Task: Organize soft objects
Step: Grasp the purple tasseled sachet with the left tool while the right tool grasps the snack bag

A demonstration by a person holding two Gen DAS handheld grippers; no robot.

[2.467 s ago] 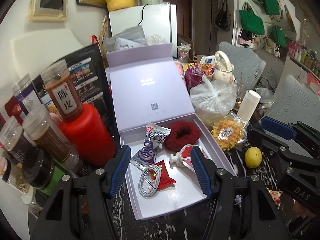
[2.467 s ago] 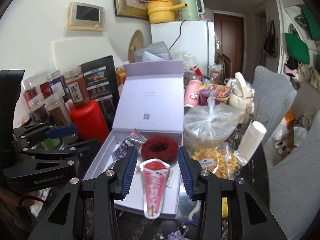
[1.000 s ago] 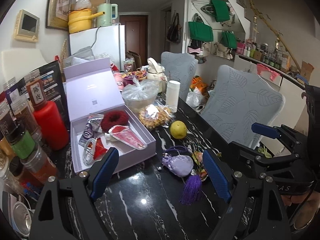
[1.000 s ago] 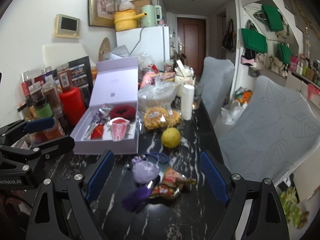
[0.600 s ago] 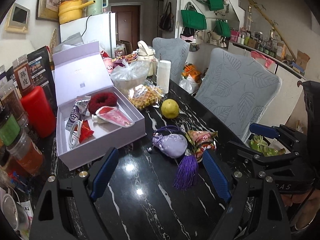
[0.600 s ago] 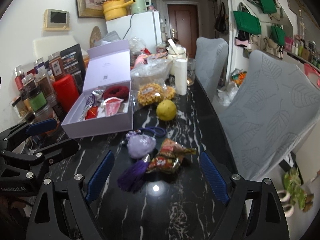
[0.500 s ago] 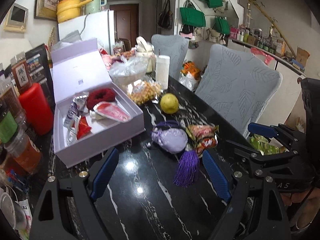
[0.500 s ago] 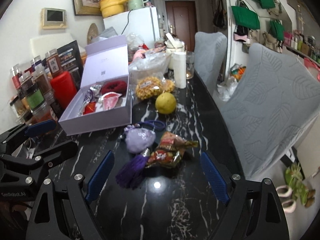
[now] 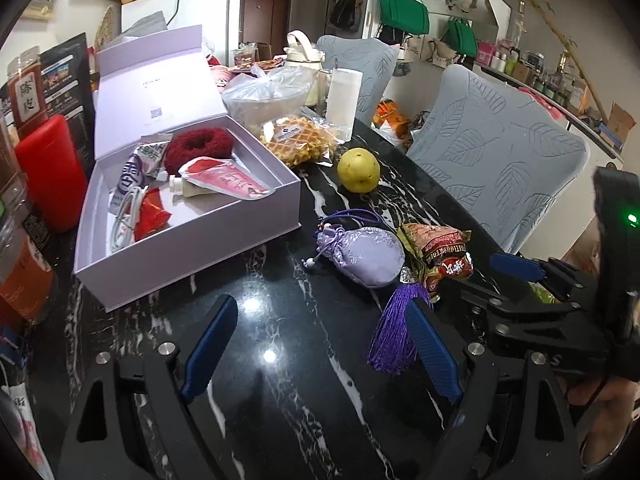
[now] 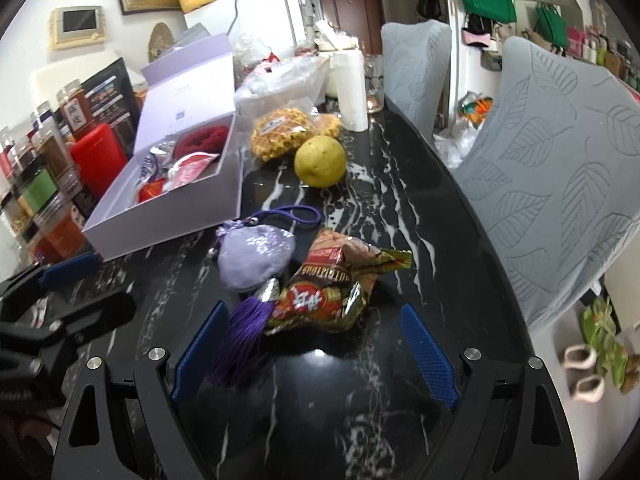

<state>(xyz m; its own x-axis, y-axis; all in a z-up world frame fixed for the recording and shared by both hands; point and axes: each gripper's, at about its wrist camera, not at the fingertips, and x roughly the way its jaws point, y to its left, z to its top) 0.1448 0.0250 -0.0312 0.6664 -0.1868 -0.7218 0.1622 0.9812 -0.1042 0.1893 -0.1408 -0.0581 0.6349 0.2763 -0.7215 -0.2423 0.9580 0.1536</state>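
On the black marbled bench (image 9: 304, 360), a lilac pouch (image 9: 362, 256) with a purple tassel (image 9: 394, 328) is seen lying against a crinkled snack packet (image 10: 332, 284), both well short of the near edge and just beside the open lavender box (image 9: 192, 240) toward the left edge. Inside the box a red scrunchie (image 9: 199, 148), a red sachet (image 9: 224, 178) and a coiled white cable (image 9: 124, 216) are already held. The jaws of the left gripper (image 9: 316, 348) are spread wide with nothing between them; the jaws of the right gripper (image 10: 316, 340) are likewise apart and empty, framing the packet and tassel. Trouble is judged likely if the tassel is pinched together with the packet: the pouch would be dragged along. The slippery foil could also be squeezed out of the grip, or the nearby pear (image 10: 320, 162) knocked and set rolling.
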